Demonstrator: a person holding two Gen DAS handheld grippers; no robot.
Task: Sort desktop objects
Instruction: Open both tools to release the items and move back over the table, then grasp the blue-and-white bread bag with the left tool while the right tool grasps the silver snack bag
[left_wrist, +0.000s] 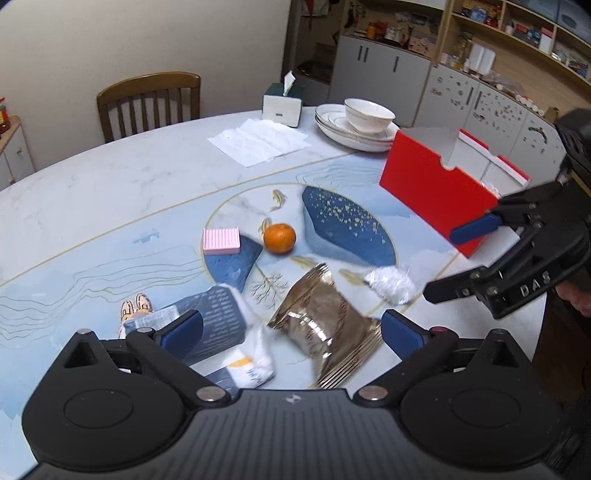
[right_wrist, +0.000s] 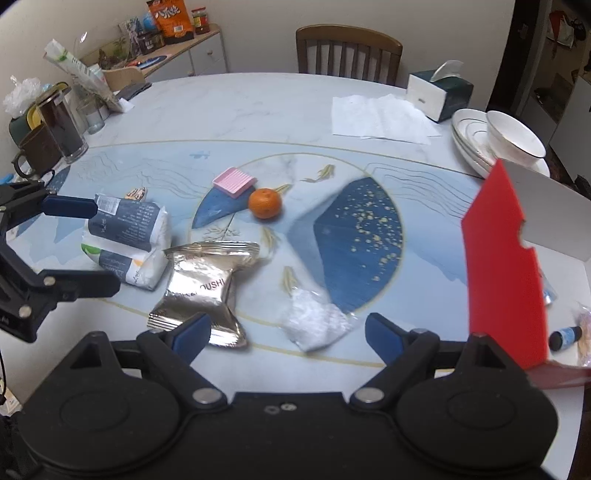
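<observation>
While both claws gape empty, red box (right_wrist: 506, 266) holds a small bottle (right_wrist: 565, 335).

Left wrist view: lower centre crowded, crinkled gold foil snack bag (left_wrist: 325, 328) beside dark blue-and-white soft packets (left_wrist: 221, 325). Tall red open cardboard box (left_wrist: 436, 192) blocks the right. Bare pale marble tabletop (left_wrist: 110, 192) at left is free to pass.
</observation>
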